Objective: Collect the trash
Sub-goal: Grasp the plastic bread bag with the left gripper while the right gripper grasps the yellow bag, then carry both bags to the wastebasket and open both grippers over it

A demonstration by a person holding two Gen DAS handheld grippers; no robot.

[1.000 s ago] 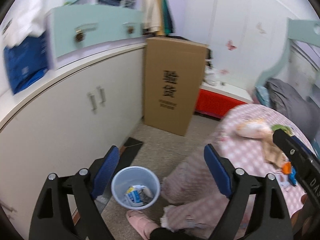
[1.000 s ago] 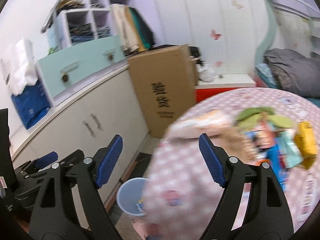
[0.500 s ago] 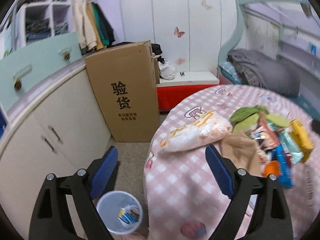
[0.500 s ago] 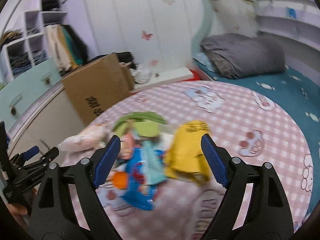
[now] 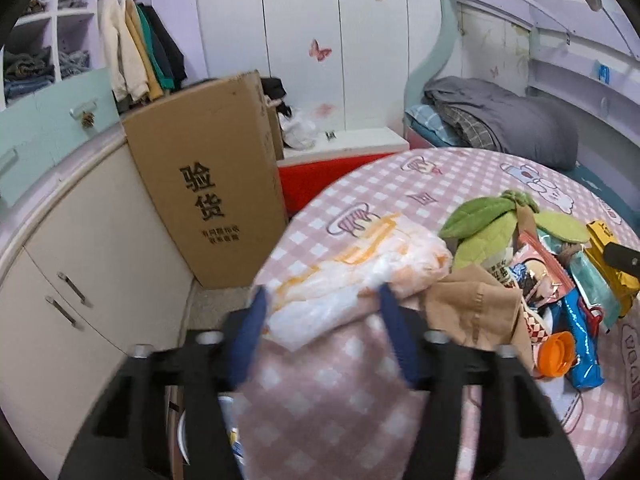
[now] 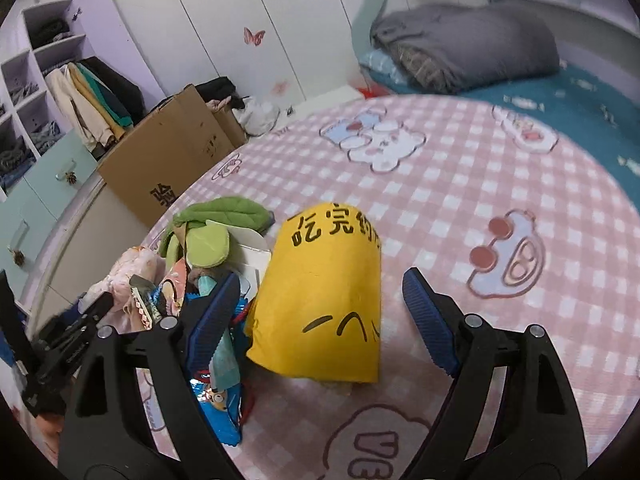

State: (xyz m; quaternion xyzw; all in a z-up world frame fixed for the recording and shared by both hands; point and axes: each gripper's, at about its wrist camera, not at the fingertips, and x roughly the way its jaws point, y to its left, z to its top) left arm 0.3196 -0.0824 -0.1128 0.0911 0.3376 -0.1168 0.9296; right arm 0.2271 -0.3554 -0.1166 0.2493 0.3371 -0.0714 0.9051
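Note:
A round table under a pink checked cloth [image 5: 352, 408] holds a heap of trash. At its left edge lies a white-and-orange plastic bag [image 5: 360, 268]. My left gripper [image 5: 322, 296] is closing, the bag's near end between its blurred blue pads, which are not clearly pressing. A yellow packet [image 6: 320, 300] printed in black stands between the pads of my right gripper [image 6: 322, 278]. Its jaws narrow slightly, with gaps on both sides. Green leaf-shaped pieces [image 6: 216, 212], a blue wrapper [image 5: 580, 340], an orange cap [image 5: 556, 354] and a tan bag [image 5: 476, 308] lie between the two.
A tall cardboard box [image 5: 208, 184] stands on the floor left of the table against cream cabinets [image 5: 92, 248]. A sliver of the bin's rim [image 5: 182, 436] shows below the table edge. A bed with a grey blanket [image 6: 472, 44] lies behind.
Both views swung from the floor bin and cabinets round to the tabletop. The left jaws narrowed around the white bag's end. The right gripper came down over the yellow packet.

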